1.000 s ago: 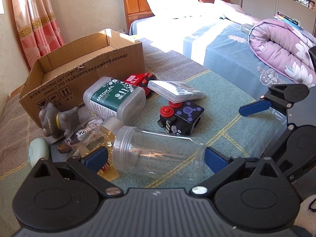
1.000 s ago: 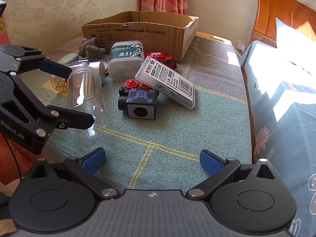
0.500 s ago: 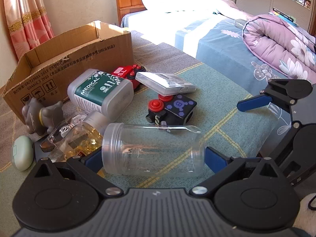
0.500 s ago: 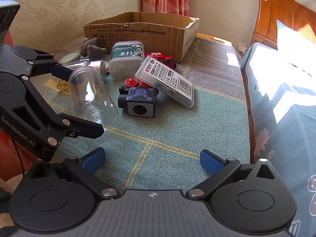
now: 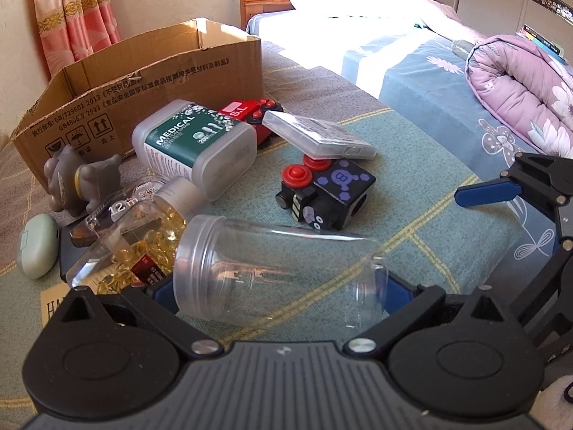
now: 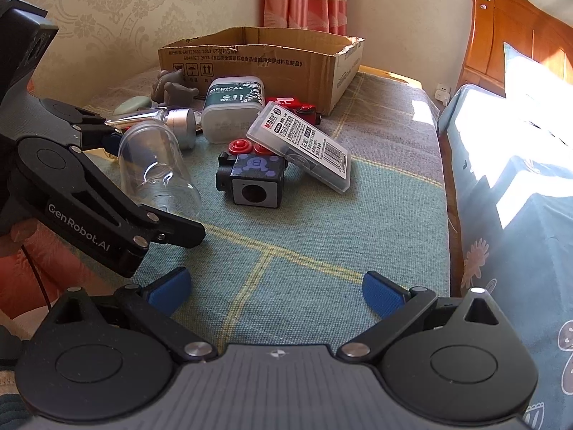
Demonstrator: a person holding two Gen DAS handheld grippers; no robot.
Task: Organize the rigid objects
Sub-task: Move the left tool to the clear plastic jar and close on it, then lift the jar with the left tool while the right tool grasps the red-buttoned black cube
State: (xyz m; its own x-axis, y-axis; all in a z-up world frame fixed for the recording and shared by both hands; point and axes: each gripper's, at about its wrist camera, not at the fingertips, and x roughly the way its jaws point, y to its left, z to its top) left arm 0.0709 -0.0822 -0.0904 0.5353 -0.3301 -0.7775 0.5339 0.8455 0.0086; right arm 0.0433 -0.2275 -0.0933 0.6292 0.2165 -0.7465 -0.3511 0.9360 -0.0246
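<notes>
The cardboard box (image 5: 143,82) stands open at the far end of the cloth-covered table (image 6: 322,236), and it sits lower and nearer in the left wrist view than a second ago, so the left gripper (image 5: 275,286) has risen and tipped toward it. That gripper is clamped on the clear plastic jar (image 5: 275,268), held crosswise and lying sideways between its blue pads (image 5: 394,286), mouth to the left. In the right wrist view the jar (image 6: 154,165) now hangs further from the table edge than before, just beside the black cube toy (image 6: 254,179).

The right gripper (image 6: 275,294) hovers low over bare cloth with its jaws spread wide and nothing between them, much as it was earlier.

The loose items have not moved: the green-labelled medical swab tub (image 5: 193,143) lies on its side before the box, the flat clear case (image 5: 318,136) leans on the cube toy (image 5: 329,190), the red toy car (image 5: 250,114) sits behind it, and the bottle of yellow capsules (image 5: 143,236), grey animal figure (image 5: 78,182) and pale green case (image 5: 37,247) lie at the left.
</notes>
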